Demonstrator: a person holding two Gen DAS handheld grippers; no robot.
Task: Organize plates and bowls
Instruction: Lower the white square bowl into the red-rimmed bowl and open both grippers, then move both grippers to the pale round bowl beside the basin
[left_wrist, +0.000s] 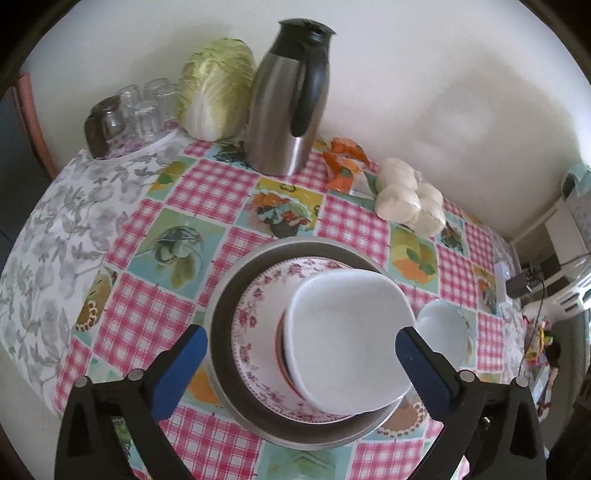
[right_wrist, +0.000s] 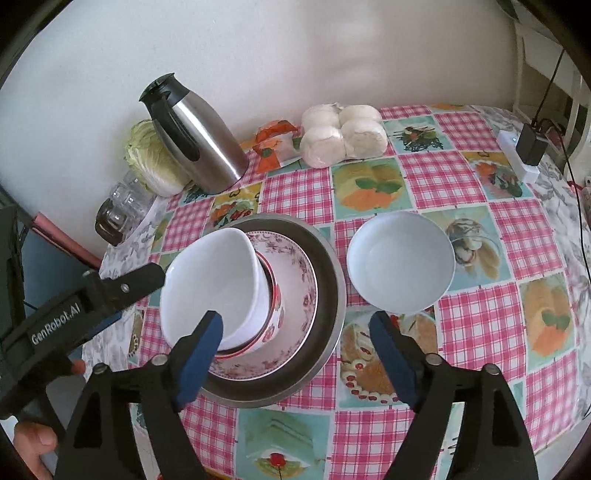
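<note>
On the checked tablecloth stands a stack: a grey metal plate (left_wrist: 221, 332) (right_wrist: 330, 284), a floral plate (left_wrist: 255, 317) (right_wrist: 301, 280), a red-rimmed bowl (right_wrist: 273, 310), and a tilted white bowl (left_wrist: 343, 343) (right_wrist: 210, 280) on top. A second white bowl (left_wrist: 445, 328) (right_wrist: 400, 258) sits alone to the right of the stack. My left gripper (left_wrist: 301, 354) (right_wrist: 140, 295) hovers open over the stack, with its blue pads on either side and apart from it. Nothing is pinched by my right gripper (right_wrist: 295, 350), which is open above the stack's near right edge. Its left pad overlaps the white bowl's rim in the view.
At the back by the wall stand a steel thermos jug (left_wrist: 288, 110) (right_wrist: 199, 136), a cabbage (left_wrist: 214, 92), upturned glasses (left_wrist: 140, 107), an orange packet (left_wrist: 345, 162) and bagged white buns (left_wrist: 410, 195) (right_wrist: 343, 136). A power strip with charger (right_wrist: 524, 151) lies far right. A hand (right_wrist: 33, 446) shows low left.
</note>
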